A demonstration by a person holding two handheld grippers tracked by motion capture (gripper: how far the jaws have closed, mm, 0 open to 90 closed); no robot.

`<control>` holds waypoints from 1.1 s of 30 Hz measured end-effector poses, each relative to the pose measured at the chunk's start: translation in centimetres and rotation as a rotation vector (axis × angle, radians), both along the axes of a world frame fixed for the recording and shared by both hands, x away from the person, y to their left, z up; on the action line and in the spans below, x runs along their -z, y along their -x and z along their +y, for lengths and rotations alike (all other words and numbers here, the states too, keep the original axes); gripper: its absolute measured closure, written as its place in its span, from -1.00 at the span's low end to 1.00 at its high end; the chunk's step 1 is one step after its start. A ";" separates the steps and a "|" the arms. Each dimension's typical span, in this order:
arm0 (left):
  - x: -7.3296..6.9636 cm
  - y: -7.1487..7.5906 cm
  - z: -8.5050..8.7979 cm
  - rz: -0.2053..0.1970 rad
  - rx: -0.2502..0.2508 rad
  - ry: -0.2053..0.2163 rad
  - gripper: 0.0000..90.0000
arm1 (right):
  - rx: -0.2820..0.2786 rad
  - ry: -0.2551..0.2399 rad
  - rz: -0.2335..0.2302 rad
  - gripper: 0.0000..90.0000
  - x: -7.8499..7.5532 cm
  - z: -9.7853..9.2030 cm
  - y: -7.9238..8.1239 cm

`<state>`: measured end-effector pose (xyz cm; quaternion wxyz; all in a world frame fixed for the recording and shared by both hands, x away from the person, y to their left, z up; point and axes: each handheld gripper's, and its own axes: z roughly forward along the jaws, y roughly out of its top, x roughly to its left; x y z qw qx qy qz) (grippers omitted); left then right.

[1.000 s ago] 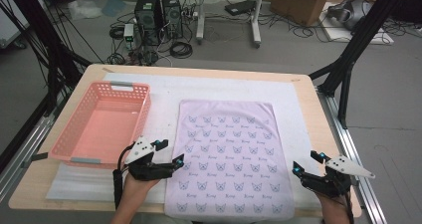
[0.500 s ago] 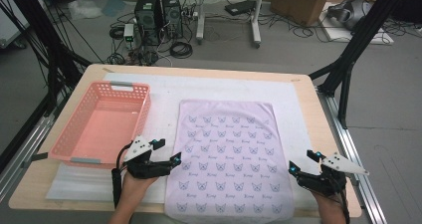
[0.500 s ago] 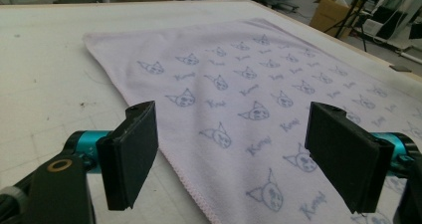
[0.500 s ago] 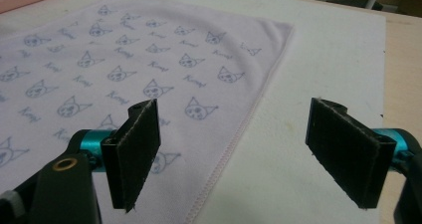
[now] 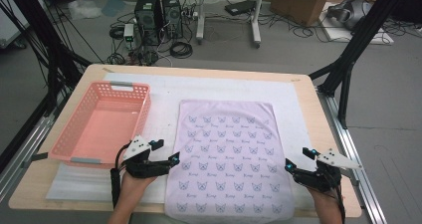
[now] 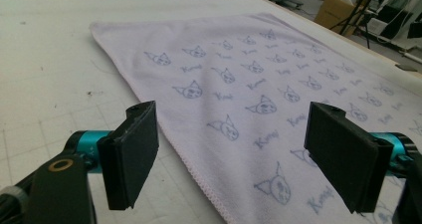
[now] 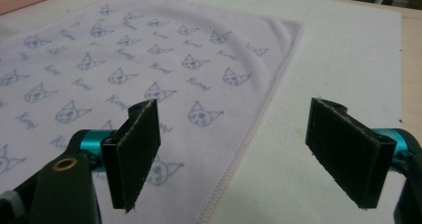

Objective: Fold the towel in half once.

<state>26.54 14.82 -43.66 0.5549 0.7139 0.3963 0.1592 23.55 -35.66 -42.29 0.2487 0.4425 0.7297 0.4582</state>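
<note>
A pale lilac towel (image 5: 229,159) printed with small cat faces lies flat on the white mat, its near edge at the table's front. My left gripper (image 5: 166,152) stands open at the towel's left edge, jaws wide apart over the hem (image 6: 199,181). My right gripper (image 5: 298,159) is open at the towel's right edge, which runs between its jaws (image 7: 249,139). Nothing is held by either. In the left gripper view the towel (image 6: 259,74) stretches away to the far right; in the right gripper view the towel (image 7: 124,50) spreads to the left.
A pink plastic basket (image 5: 102,124) sits on the left of the table, close beside my left hand. The white mat (image 5: 293,99) covers most of the wooden tabletop (image 5: 328,129). Computers, cables and boxes lie on the floor beyond the far edge.
Both grippers have edged inward toward the towel's side edges; the right one moved left. The towel has not moved.
</note>
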 end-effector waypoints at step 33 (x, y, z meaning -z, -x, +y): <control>1.5 -12.6 -4.1 0.214 -0.146 -0.198 -0.29 | 0.057 0.043 0.252 -0.50 1.7 0.4 -12.8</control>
